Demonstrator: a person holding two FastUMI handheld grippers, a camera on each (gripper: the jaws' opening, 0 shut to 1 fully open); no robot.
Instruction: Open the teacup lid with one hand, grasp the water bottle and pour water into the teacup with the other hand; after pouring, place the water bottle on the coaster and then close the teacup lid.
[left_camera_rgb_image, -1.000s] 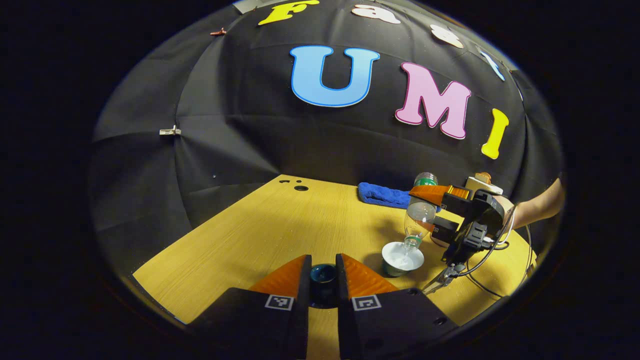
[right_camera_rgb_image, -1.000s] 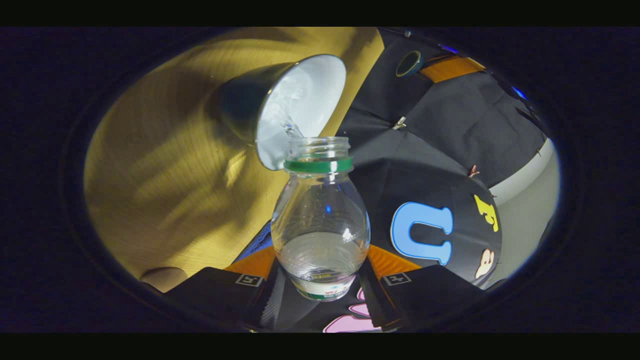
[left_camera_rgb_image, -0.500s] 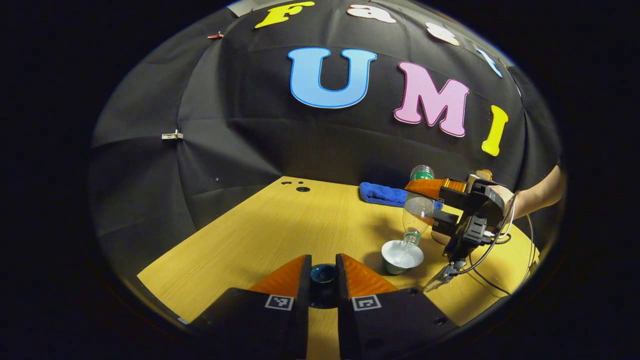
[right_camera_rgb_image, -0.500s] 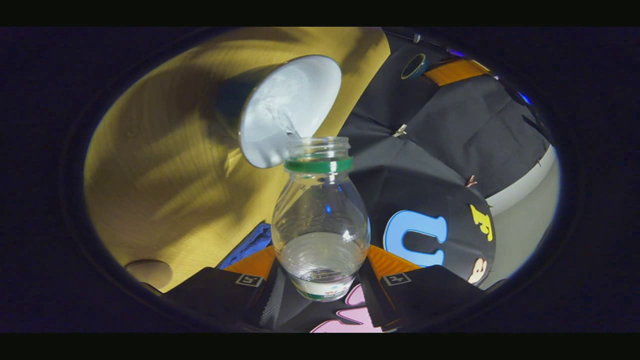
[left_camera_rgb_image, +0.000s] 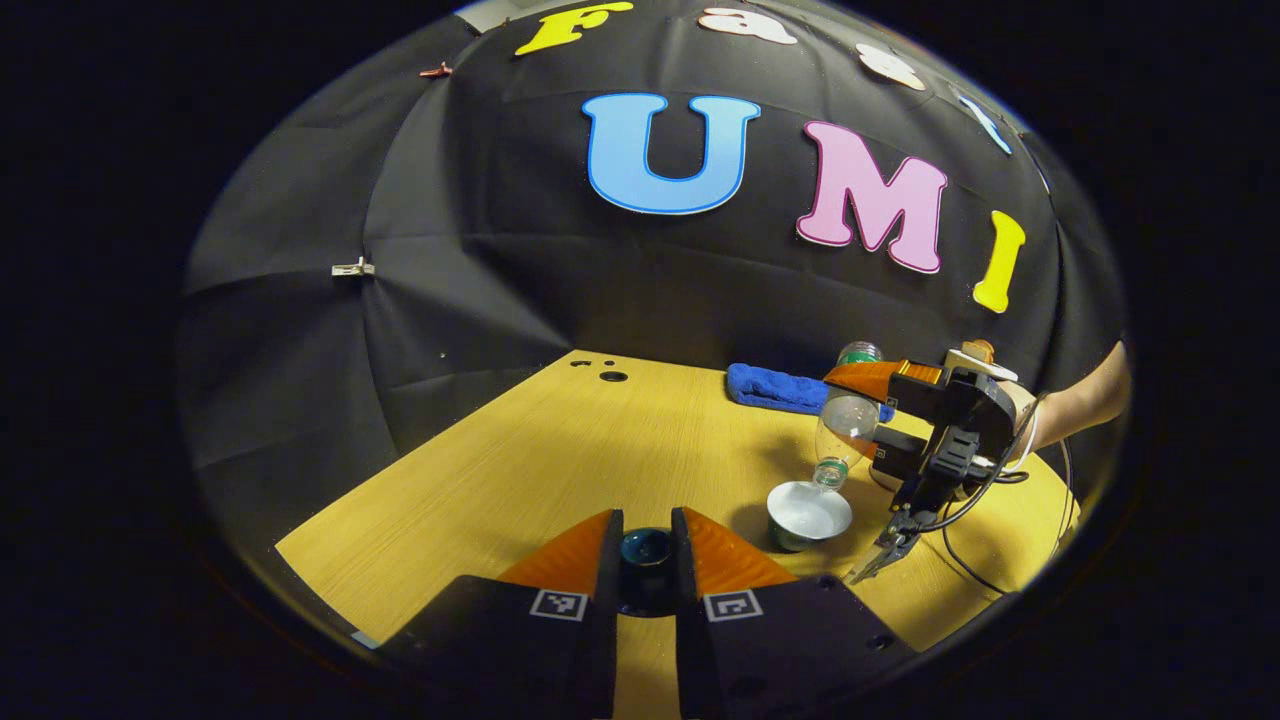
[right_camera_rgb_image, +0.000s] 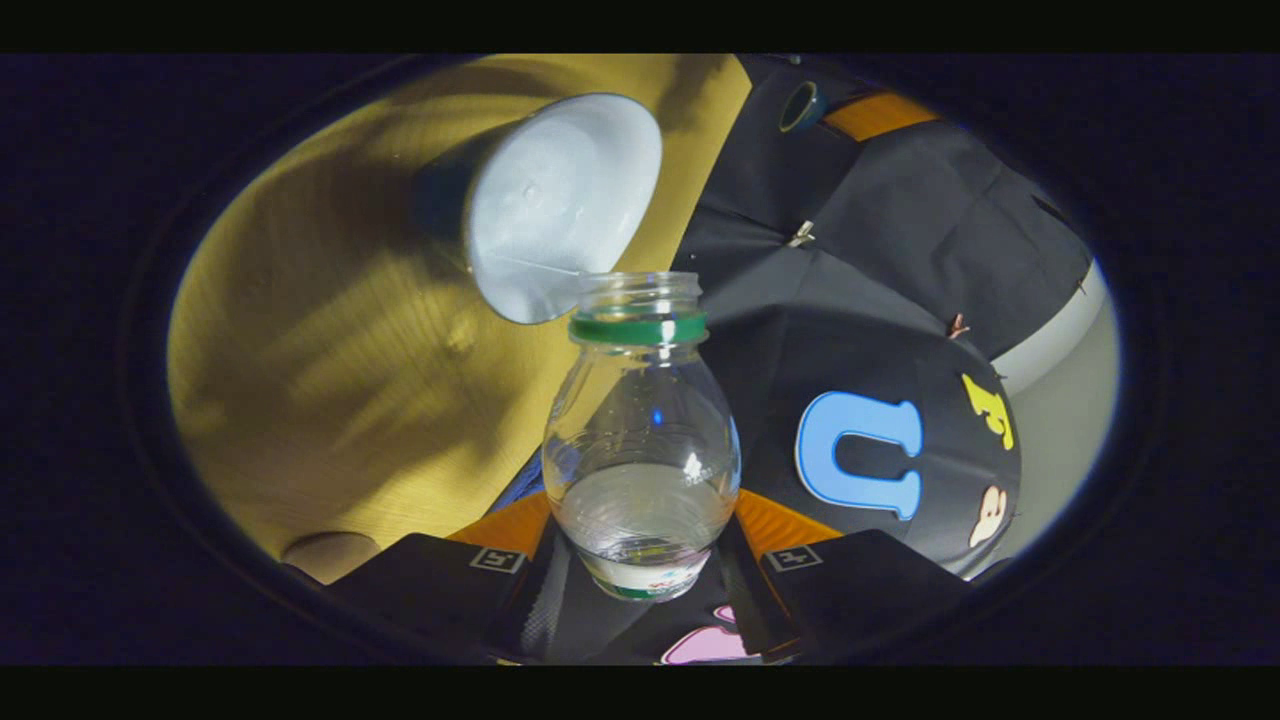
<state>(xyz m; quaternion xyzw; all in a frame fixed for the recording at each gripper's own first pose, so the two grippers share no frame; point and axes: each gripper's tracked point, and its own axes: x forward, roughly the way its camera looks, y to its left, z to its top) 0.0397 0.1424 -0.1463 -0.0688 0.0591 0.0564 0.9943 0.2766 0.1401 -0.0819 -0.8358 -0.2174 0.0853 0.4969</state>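
In the left gripper view my left gripper (left_camera_rgb_image: 646, 528) is shut on the dark teal teacup lid (left_camera_rgb_image: 646, 550), held low over the table's near edge. To the right stands the teacup (left_camera_rgb_image: 808, 513), white inside and uncovered. My right gripper (left_camera_rgb_image: 850, 412) is shut on the clear water bottle (left_camera_rgb_image: 838, 435), tilted neck-down just above the cup's rim. In the right gripper view my right gripper (right_camera_rgb_image: 640, 525) clamps the bottle (right_camera_rgb_image: 640, 450) near its base. The open mouth with its green ring sits beside the teacup (right_camera_rgb_image: 555, 205), whose inside holds water. No stream shows.
A blue cloth (left_camera_rgb_image: 785, 388) lies at the table's back edge behind the bottle. Small holes (left_camera_rgb_image: 612, 376) mark the far left corner of the wooden table (left_camera_rgb_image: 520, 470). A cable (left_camera_rgb_image: 965, 565) trails from the right gripper. A round tan coaster (right_camera_rgb_image: 325, 553) lies near the right gripper.
The stream of water from the bottle into the teacup has stopped. The bottle's mouth has drawn slightly back from the cup. My left gripper keeps the lid still.
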